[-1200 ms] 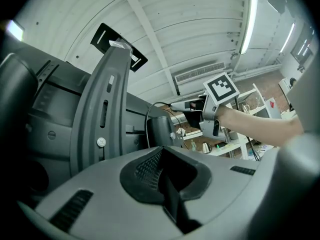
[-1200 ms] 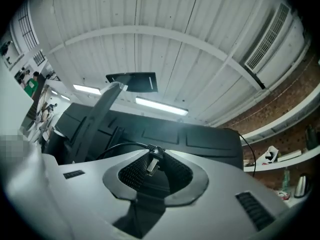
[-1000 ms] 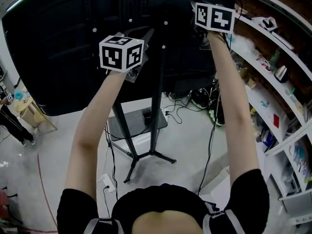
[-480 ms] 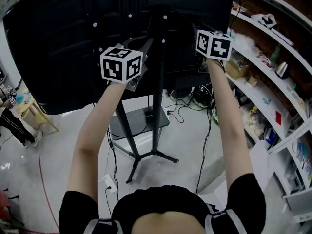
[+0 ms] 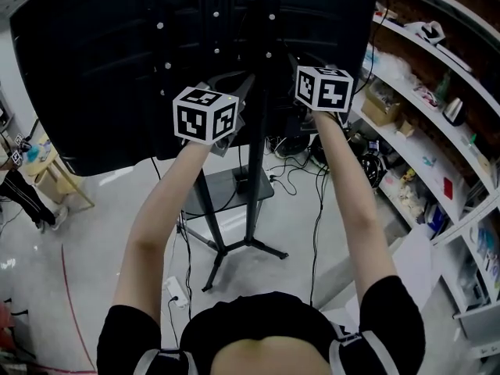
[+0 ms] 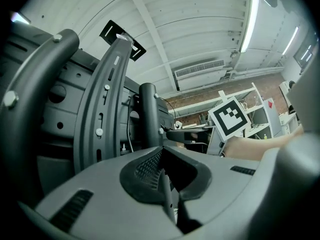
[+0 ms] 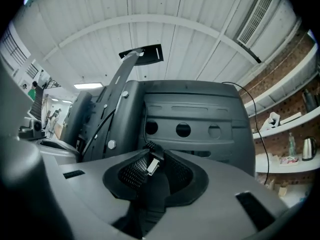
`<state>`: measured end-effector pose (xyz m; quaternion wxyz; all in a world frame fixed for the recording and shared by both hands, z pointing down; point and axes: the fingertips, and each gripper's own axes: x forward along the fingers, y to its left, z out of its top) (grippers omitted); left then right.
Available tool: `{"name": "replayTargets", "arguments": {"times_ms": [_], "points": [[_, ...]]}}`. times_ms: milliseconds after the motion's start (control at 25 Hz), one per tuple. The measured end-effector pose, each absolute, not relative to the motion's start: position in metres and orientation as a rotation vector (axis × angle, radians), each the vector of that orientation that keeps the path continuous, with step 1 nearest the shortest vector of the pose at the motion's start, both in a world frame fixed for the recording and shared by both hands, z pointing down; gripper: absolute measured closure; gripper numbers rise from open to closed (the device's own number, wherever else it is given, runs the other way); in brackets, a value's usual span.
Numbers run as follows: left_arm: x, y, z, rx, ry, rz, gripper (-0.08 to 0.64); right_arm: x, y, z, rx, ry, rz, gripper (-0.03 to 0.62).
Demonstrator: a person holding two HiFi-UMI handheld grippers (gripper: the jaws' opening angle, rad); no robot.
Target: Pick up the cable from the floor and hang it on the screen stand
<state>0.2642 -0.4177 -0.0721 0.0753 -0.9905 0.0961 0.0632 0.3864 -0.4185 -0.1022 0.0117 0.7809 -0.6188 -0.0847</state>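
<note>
Black cable point(image 5: 316, 225) hangs from my right claw point(image 5: 322, 100) down toward the floor, just right of the screen stand point(image 5: 254, 170). My left claw point(image 5: 223, 131) is level with it, and both are close behind the dark screen point(image 5: 94, 69). In the left gripper view, my jaws are pressed together with nothing between them and the stand's curved bracket ahead. In the right gripper view, my jaws are partly closed, clamped on the cable's pale-tipped plug.

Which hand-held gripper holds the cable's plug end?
The right hand-held gripper: a black, pale-tipped plug sits between its jaws; the left hand-held gripper pinches only thin cord.
</note>
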Motion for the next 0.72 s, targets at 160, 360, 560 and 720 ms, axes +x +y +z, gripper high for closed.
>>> {"name": "replayTargets", "arguments": {"times_ms": [160, 360, 560, 720], "points": [[0.261, -0.420, -0.055, -2.993, 0.298, 0.162, 0.554, 0.379, -0.428, -0.092, 2.452, -1.961, -0.243, 0.486], [0.258, -0.418, -0.043, -2.994, 0.293, 0.136, 0.554, 0.383, -0.424, -0.094, 2.524, -1.954, -0.262, 0.483], [0.251, -0.412, -0.038, -2.994, 0.273, 0.131, 0.554, 0.390, -0.407, -0.106, 2.600, -1.903, -0.333, 0.482], [0.245, -0.403, -0.043, -2.992, 0.257, 0.157, 0.554, 0.394, -0.390, -0.112, 2.656, -1.858, -0.355, 0.464]]}}
